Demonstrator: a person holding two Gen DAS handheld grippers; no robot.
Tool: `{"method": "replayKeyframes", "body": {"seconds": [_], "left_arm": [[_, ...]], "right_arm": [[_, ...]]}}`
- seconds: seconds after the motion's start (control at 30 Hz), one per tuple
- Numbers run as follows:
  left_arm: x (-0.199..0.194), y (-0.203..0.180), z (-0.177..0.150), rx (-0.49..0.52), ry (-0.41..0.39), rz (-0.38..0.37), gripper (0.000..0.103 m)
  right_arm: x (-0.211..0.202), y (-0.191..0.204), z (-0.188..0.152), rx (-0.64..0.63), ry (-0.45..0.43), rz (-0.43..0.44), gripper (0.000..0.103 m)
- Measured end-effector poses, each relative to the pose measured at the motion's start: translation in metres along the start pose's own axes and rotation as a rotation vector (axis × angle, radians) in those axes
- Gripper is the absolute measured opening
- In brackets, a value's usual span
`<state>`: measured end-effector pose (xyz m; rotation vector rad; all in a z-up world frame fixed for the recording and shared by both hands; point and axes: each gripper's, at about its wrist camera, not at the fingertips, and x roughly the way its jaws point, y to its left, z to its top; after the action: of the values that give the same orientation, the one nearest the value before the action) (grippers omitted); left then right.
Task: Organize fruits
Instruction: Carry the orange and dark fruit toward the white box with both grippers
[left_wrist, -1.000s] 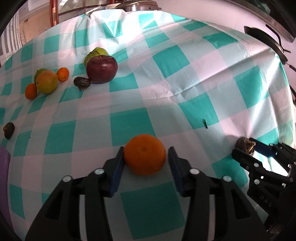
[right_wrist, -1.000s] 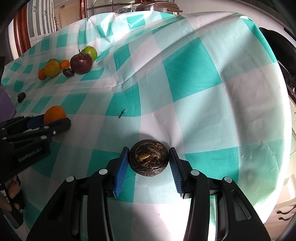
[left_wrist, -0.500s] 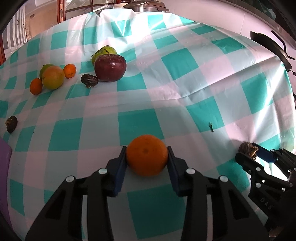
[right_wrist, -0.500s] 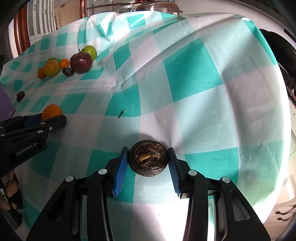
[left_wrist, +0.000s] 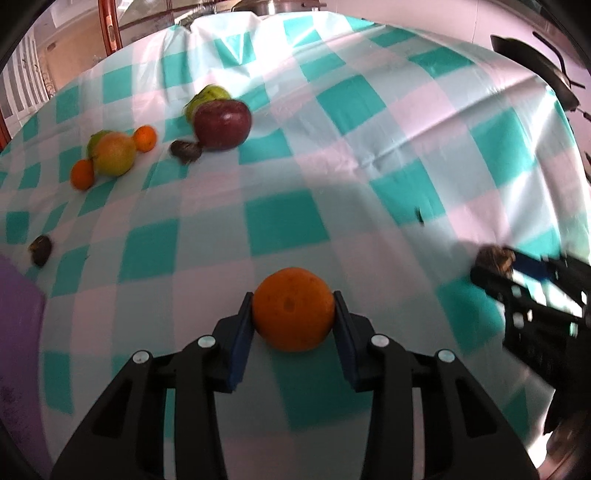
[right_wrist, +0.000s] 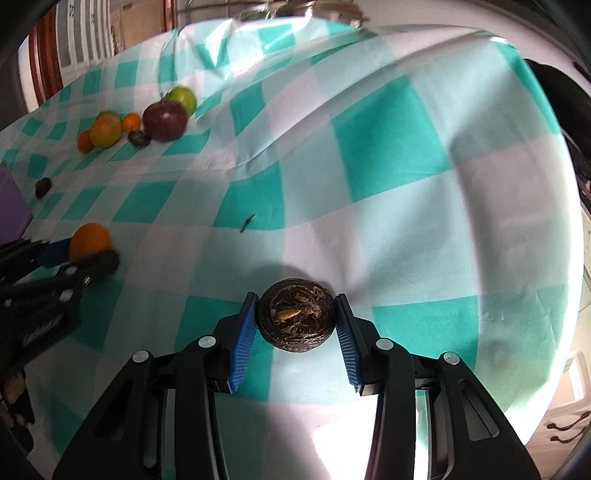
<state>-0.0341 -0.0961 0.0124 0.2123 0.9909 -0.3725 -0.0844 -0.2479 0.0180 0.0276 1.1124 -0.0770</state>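
My left gripper (left_wrist: 293, 314) is shut on an orange (left_wrist: 293, 308), its blue pads pressing both sides; it also shows in the right wrist view (right_wrist: 89, 240). My right gripper (right_wrist: 295, 321) is shut on a dark wrinkled passion fruit (right_wrist: 296, 319), seen from the left wrist view at the right (left_wrist: 495, 258). At the far left of the checkered tablecloth (left_wrist: 332, 192) lies a group of fruit: a dark red apple (left_wrist: 221, 123), a green apple (left_wrist: 208, 96), a yellow-green fruit (left_wrist: 113, 153), two small tangerines (left_wrist: 145, 137) and a small dark fruit (left_wrist: 185, 149).
Another small dark fruit (left_wrist: 40, 249) lies alone at the left near a purple object (left_wrist: 16, 332). A small green stem bit (right_wrist: 246, 223) lies mid-cloth. A black pan (left_wrist: 532, 62) sits past the table's right edge. The cloth has a raised fold (right_wrist: 258, 162).
Both grippers closed onto their fruits and both views have shifted, with the scene now blurred from motion. The left gripper has closed tighter on the orange.
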Motion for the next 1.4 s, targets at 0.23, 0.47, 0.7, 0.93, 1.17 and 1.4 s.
{"method": "replayKeyframes", "body": {"seconds": [0.23,0.47,0.7,0.93,1.17,1.4], "left_arm": [[-0.057,0.034,-0.042,-0.107,0.049,0.038,0.041],[-0.124,0.082,-0.072,-0.201,0.007,0.143,0.041],[-0.203,0.158,-0.084,-0.407,-0.146,0.272,0.041],[-0.255,0.233,-0.108,-0.503,-0.195,0.352,0.041],[-0.276,0.295,-0.128,-0.535,-0.21,0.38,0.041],[-0.285,0.341,-0.135,-0.502,-0.217,0.393,0.041]], "right_arm": [[-0.03,0.045,0.025,-0.164,0.034,0.242,0.041],[-0.038,0.083,0.051,-0.261,-0.002,0.369,0.041],[-0.06,0.145,0.071,-0.33,-0.093,0.447,0.041],[-0.111,0.219,0.095,-0.398,-0.188,0.519,0.041],[-0.145,0.296,0.097,-0.487,-0.236,0.564,0.041],[-0.155,0.357,0.098,-0.526,-0.255,0.585,0.041]]}}
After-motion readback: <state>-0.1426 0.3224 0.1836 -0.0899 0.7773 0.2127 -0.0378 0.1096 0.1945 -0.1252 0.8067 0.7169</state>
